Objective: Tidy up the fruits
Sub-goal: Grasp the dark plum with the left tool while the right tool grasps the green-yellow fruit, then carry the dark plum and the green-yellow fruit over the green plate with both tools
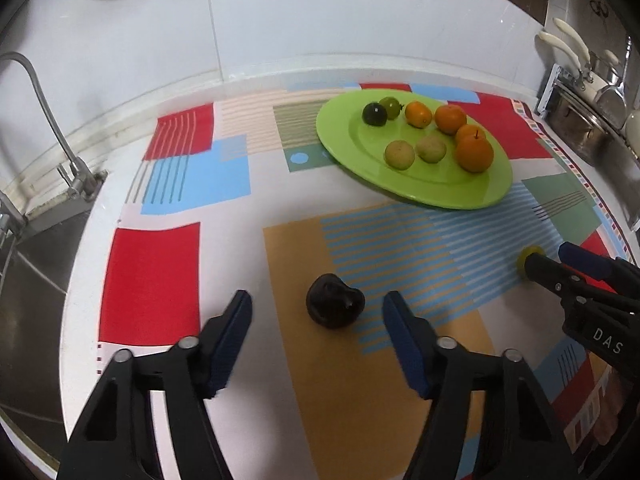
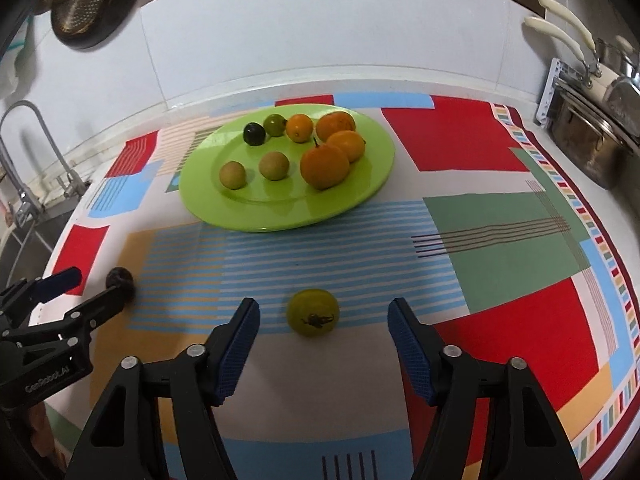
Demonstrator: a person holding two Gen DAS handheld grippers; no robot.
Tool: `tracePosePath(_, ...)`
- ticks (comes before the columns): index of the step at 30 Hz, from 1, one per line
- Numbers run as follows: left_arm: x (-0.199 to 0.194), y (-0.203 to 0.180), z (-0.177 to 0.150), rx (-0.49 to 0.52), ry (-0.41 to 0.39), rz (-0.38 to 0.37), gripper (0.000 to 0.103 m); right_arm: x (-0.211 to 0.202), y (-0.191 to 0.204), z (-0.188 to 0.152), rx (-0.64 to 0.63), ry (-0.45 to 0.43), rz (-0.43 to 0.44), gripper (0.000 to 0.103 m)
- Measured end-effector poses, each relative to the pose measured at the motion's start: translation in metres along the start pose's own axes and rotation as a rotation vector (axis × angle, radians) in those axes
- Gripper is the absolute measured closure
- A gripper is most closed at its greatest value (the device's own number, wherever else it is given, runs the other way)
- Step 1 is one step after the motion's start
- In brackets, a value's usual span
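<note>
Both my tongs hung apart over loose fruit on the counter.

My left tongs stood apart with the dark fruit between their tips, untouched; my right tongs stood apart around the green fruit, also untouched. Beyond both tongs lay the green plate holding eight fruits, on the patterned cloth.

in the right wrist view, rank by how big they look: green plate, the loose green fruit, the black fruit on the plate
1. green plate
2. loose green fruit, though it lies nearest the camera
3. black fruit on the plate
</note>
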State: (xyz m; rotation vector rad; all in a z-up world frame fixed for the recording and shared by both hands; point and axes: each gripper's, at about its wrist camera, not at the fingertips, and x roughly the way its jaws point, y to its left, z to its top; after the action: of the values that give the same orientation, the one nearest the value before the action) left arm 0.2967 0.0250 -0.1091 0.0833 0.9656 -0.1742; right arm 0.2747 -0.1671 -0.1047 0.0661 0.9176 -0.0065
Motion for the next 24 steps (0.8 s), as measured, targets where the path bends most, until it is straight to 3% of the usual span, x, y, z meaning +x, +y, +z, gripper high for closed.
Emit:
tracePosePath(9,0.010,-0.001,0.001,-0.013,0.025,-0.062,0.071,0.010,0.003,-0.001,-0.013,0.033,0.023,0.063)
tracePosePath(13,0.010,-0.001,0.000,-0.012,0.024,-0.063,0.071,0.013,0.005,-0.002,-0.019,0.043,0.032,0.071)
tracePosePath(24,-0.016,-0.010,-0.001,0.019,-0.025,-0.085,0.071,-0.006,0.010,-0.003,-0.033,0.013,0.078,0.072)
